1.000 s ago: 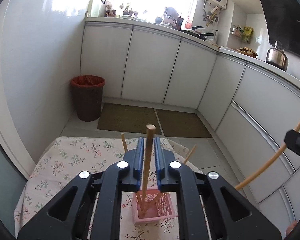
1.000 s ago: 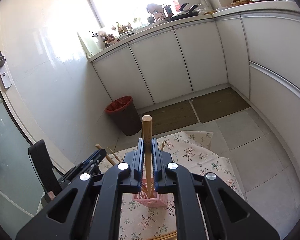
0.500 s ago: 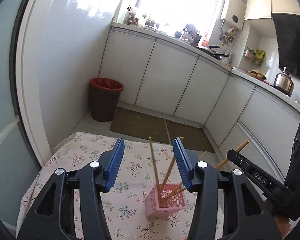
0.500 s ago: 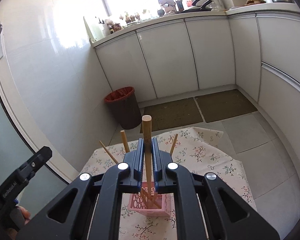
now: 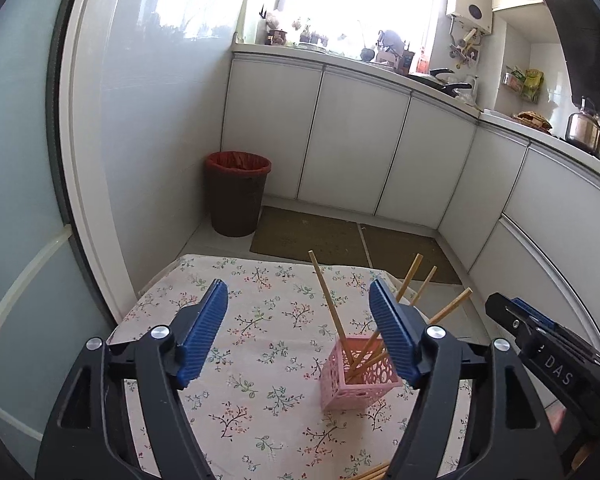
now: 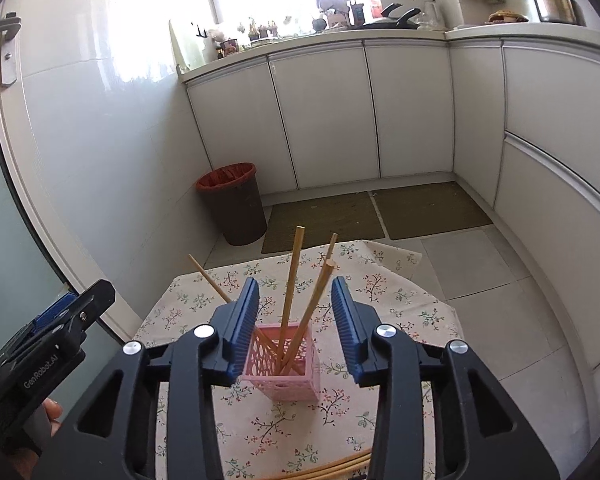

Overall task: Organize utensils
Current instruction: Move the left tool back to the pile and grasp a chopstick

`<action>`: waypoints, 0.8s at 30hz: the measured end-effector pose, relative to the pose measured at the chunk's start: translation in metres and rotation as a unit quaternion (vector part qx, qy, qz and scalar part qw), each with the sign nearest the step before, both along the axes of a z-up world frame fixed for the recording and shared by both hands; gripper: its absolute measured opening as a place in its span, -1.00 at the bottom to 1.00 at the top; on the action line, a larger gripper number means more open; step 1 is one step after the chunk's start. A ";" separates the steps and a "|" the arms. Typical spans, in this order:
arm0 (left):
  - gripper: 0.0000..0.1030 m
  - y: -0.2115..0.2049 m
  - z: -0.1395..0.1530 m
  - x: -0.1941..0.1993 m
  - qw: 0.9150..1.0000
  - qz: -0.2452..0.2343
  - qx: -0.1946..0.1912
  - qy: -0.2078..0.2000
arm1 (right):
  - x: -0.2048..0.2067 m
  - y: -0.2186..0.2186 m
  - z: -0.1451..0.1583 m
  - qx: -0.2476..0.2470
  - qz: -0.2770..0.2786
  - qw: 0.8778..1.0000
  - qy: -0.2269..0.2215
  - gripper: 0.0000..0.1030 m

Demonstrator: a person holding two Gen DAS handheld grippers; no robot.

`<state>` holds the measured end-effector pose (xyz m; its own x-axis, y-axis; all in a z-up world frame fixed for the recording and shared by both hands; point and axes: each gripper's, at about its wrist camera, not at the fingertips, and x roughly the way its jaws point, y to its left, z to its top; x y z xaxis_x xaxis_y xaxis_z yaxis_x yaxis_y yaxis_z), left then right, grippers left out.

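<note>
On the floral surface (image 5: 240, 360), both tongs, left (image 5: 298, 332) and right (image 6: 296, 320), are spreading, pinching nothing; chopsticks (image 6: 290, 292) lean in the pink basket (image 6: 284, 380). Only the right view shows a door handle (image 6: 8, 52).

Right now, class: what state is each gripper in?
Left gripper: jaws opening, holding nothing.
Right gripper: jaws opening, chopsticks between them, not gripped.

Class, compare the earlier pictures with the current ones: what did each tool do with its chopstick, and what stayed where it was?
Both tools let go. The left tool released first; the right tool, jaws opening, has just dropped its chopstick into the pink basket. Nothing is gripped now. The basket stayed on the floral tablecloth, and spare chopsticks still lie at its near edge.
</note>
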<state>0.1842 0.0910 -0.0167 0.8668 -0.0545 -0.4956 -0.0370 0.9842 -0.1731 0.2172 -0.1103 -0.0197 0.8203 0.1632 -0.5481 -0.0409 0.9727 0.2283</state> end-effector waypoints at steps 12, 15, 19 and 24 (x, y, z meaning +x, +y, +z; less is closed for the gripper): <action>0.86 -0.029 -0.009 -0.041 0.999 -0.030 0.028 0.032 | -0.075 -0.039 -0.008 0.021 -0.066 0.998 0.013 0.85; 0.86 -0.040 -0.017 -0.042 0.997 -0.050 0.037 0.054 | -0.088 -0.054 -0.021 0.037 -0.071 0.996 0.037 0.87; 0.86 -0.063 -0.035 -0.035 0.988 -0.102 0.048 0.106 | -0.113 -0.081 -0.050 0.066 -0.087 0.991 0.079 0.87; 0.86 -0.106 -0.073 -0.018 0.961 -0.185 0.071 0.191 | -0.141 -0.114 -0.098 0.113 -0.115 0.975 0.156 0.87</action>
